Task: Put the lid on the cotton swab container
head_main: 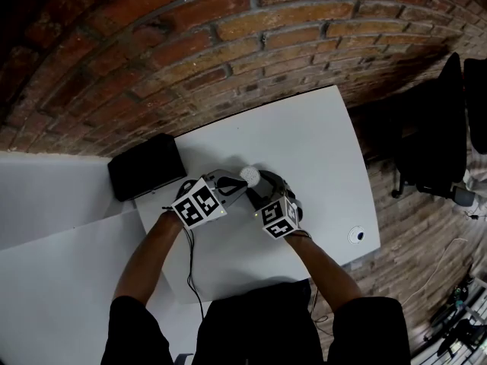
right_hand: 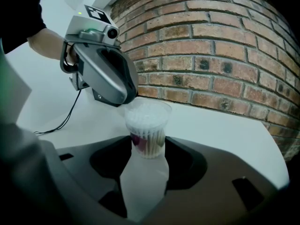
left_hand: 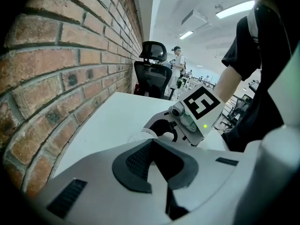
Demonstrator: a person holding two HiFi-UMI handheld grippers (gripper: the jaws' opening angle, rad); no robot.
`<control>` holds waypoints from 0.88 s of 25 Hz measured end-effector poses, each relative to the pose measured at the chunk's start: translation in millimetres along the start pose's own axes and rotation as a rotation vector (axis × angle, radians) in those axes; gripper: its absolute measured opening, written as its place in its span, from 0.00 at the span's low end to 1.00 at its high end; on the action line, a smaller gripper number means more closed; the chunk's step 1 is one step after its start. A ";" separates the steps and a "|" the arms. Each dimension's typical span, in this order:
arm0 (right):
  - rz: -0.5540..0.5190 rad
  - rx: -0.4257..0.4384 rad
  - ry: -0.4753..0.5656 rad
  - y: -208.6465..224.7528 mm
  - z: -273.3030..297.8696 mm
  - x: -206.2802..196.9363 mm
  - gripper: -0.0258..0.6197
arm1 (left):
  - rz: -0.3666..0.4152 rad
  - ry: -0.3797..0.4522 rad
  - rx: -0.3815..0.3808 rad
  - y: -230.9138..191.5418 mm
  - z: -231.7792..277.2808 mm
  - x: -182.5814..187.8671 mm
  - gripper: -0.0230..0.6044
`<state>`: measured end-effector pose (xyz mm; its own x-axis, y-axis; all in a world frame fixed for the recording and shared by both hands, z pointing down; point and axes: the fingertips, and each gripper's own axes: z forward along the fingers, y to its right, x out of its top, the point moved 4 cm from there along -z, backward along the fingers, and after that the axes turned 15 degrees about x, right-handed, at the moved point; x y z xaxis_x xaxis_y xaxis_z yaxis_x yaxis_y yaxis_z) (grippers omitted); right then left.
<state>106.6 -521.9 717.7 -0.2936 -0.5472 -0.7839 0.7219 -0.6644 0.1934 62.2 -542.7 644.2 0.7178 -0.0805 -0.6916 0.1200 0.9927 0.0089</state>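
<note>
The cotton swab container [right_hand: 146, 128] is a clear tub packed with white-tipped swabs, standing upright on the white table [head_main: 319, 150]. My right gripper [right_hand: 145, 144] is shut on it, one dark jaw on each side of its lower wall. A clear lid [right_hand: 147, 108] seems to sit over the swab tips. The tip of my left gripper [right_hand: 123, 97] rests at the tub's upper left rim. Its jaws are shut, with nothing visible between them in the left gripper view [left_hand: 152, 142]. From the head view, both grippers [head_main: 237, 185] [head_main: 260, 194] meet at the tub [head_main: 249, 176].
A black box [head_main: 147, 166] lies on the table's far left, by the brick wall [head_main: 228, 44]. A thin cable [head_main: 190, 265] trails from the left gripper toward the front edge. A round cable hole [head_main: 357, 235] sits at the table's right corner, and a black office chair [head_main: 437, 135] stands beyond it.
</note>
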 end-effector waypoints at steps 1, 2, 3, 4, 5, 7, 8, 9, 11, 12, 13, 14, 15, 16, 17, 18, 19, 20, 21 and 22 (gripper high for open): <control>-0.001 0.000 0.000 0.1 0.1 0.0 0.40 | -0.003 0.000 -0.003 -0.2 0.1 0.0 0.06; -0.001 -0.001 0.001 0.1 0.2 0.1 0.40 | -0.008 0.002 -0.006 -0.5 0.1 0.0 0.06; -0.002 -0.001 0.001 0.2 0.3 0.1 0.40 | -0.011 0.005 -0.007 -0.8 0.0 -0.1 0.06; -0.003 -0.001 0.001 0.2 0.4 0.1 0.40 | -0.008 0.009 -0.004 -0.6 -0.5 -0.2 0.06; -0.003 0.000 0.000 0.0 0.5 0.0 0.40 | 0.007 0.015 0.003 0.3 -1.2 -0.3 0.06; -0.003 0.001 -0.002 -0.1 0.3 -0.1 0.40 | 0.054 0.034 0.022 3.0 -4.1 0.7 0.06; -0.003 0.002 -0.003 0.0 0.4 0.2 0.40 | 0.069 0.051 0.032 3.4 -6.8 2.5 0.06; -0.003 0.003 -0.003 0.2 0.7 0.4 0.40 | 0.069 0.074 0.043 2.4 -10.3 5.6 0.06; -0.004 0.002 -0.001 0.6 1.2 0.3 0.40 | 0.033 0.126 0.066 -4.6 -17.6 13.6 0.06; -0.003 0.001 -0.001 0.7 1.2 0.2 0.40 | 0.012 0.146 0.083 -9.8 -20.5 17.3 0.06; -0.001 0.001 0.000 0.6 1.2 0.0 0.40 | -0.002 0.160 0.103 -15.5 -22.7 20.2 0.06; 0.001 0.000 0.000 0.4 1.2 0.1 0.40 | -0.011 0.169 0.126 -21.1 -24.2 22.4 0.06; 0.002 0.000 0.000 0.3 1.2 0.4 0.40 | -0.019 0.176 0.148 -26.2 -25.0 24.0 0.06; 0.003 0.000 0.000 0.2 1.3 0.7 0.40 | -0.028 0.176 0.165 -30.2 -24.8 24.9 0.06; 0.004 0.000 0.000 0.1 1.5 0.8 0.40 | -0.036 0.168 0.173 -32.5 -23.4 25.0 0.06; 0.004 0.000 0.000 0.1 1.6 0.7 0.40 | -0.038 0.153 0.172 -32.8 -20.8 24.4 0.06; 0.004 0.000 -0.001 0.2 1.6 0.4 0.40 | -0.035 0.136 0.164 -31.4 -17.5 23.3 0.06; 0.004 0.000 -0.001 0.2 1.7 0.2 0.40 | -0.028 0.118 0.152 -28.6 -14.0 22.0 0.06; 0.004 0.000 -0.001 0.2 1.8 0.2 0.40 | -0.022 0.100 0.137 -25.4 -10.7 20.3 0.06; 0.003 0.000 -0.001 0.1 2.1 0.3 0.40 | -0.015 0.084 0.124 -22.2 -7.7 18.4 0.06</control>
<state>105.3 -523.3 718.7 -0.2920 -0.5501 -0.7824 0.7228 -0.6626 0.1961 67.4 -565.5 625.7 0.6563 -0.0821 -0.7501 0.2176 0.9724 0.0839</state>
